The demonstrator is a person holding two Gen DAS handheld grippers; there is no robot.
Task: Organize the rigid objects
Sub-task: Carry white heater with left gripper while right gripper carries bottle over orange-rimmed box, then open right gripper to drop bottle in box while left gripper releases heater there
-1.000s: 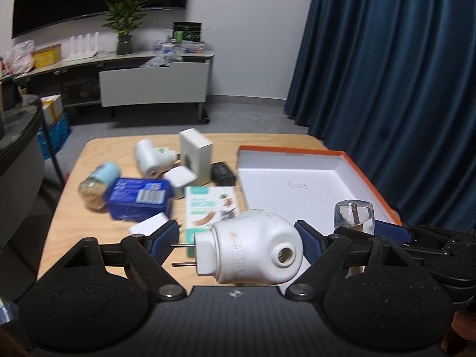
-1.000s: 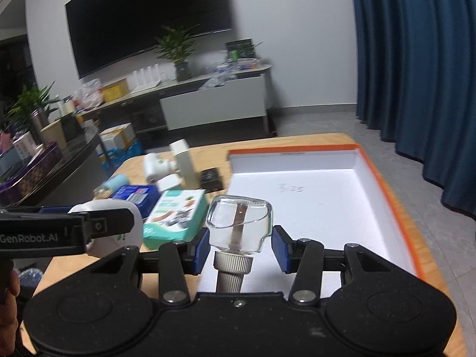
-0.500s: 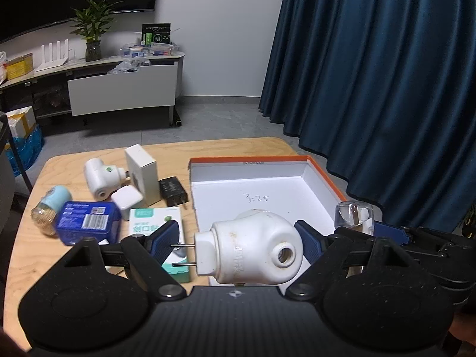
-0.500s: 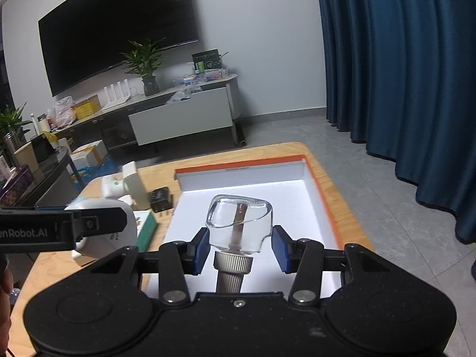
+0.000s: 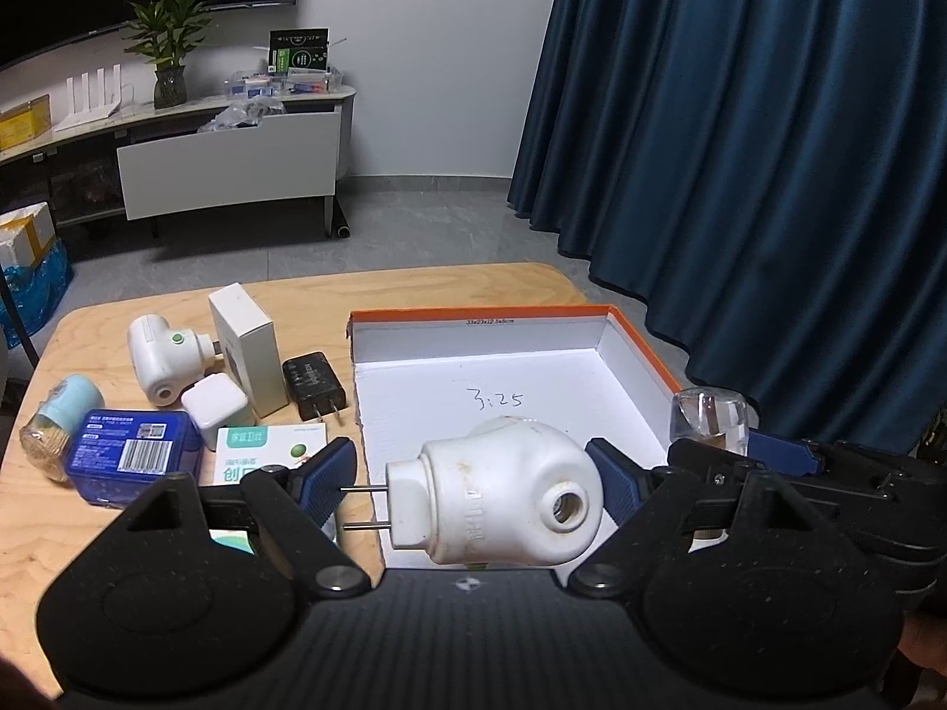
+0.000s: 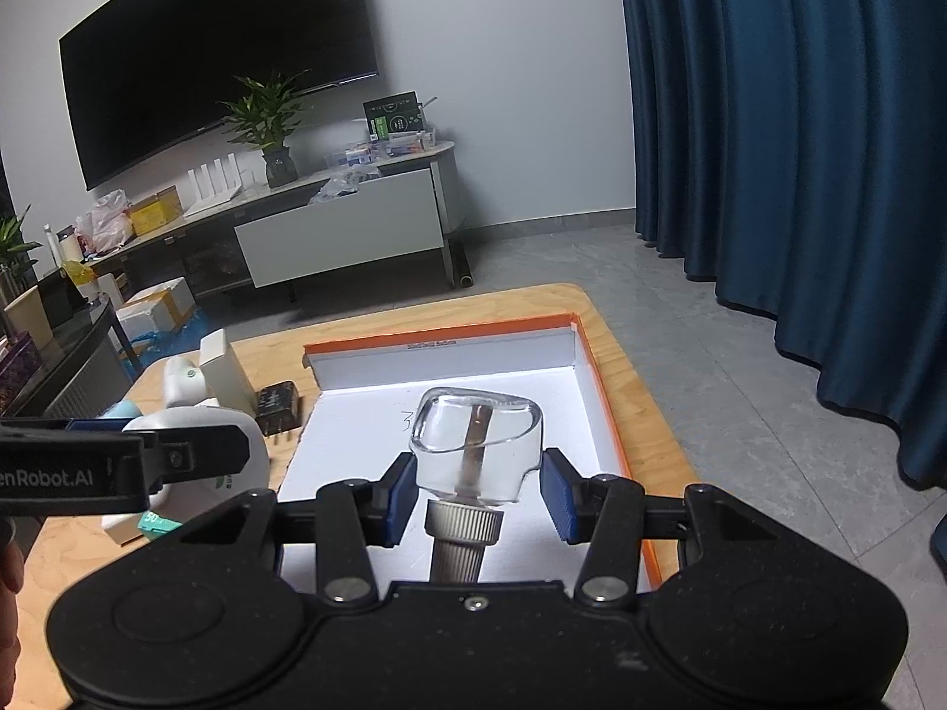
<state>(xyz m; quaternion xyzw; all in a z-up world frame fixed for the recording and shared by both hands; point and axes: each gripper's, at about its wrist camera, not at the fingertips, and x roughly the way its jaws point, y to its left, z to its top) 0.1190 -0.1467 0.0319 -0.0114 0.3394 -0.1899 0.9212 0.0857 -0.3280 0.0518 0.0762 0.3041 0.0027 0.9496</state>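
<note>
My left gripper (image 5: pixel 470 482) is shut on a white plug-in device (image 5: pixel 497 500) with two metal prongs, held above the near left corner of the white box with an orange rim (image 5: pixel 479 315). My right gripper (image 6: pixel 476 488) is shut on a clear glass bottle (image 6: pixel 476 447) with a silver ribbed cap, held over the box (image 6: pixel 438 336). The bottle (image 5: pixel 710 417) and right gripper also show at the right of the left wrist view. The left gripper with its device (image 6: pixel 195 461) shows at the left of the right wrist view.
On the wooden table (image 5: pixel 414 290) left of the box lie another white plug-in device (image 5: pixel 160 355), a white carton (image 5: pixel 245 325), a black charger (image 5: pixel 313 384), a white cube adapter (image 5: pixel 213 408), a blue box (image 5: pixel 133 464), a toothpick jar (image 5: pixel 56 432) and a green-white packet (image 5: pixel 260 449). Blue curtains hang at the right.
Both grippers, still holding their objects, have moved right and forward over the box. The loose objects have shifted left in view.
</note>
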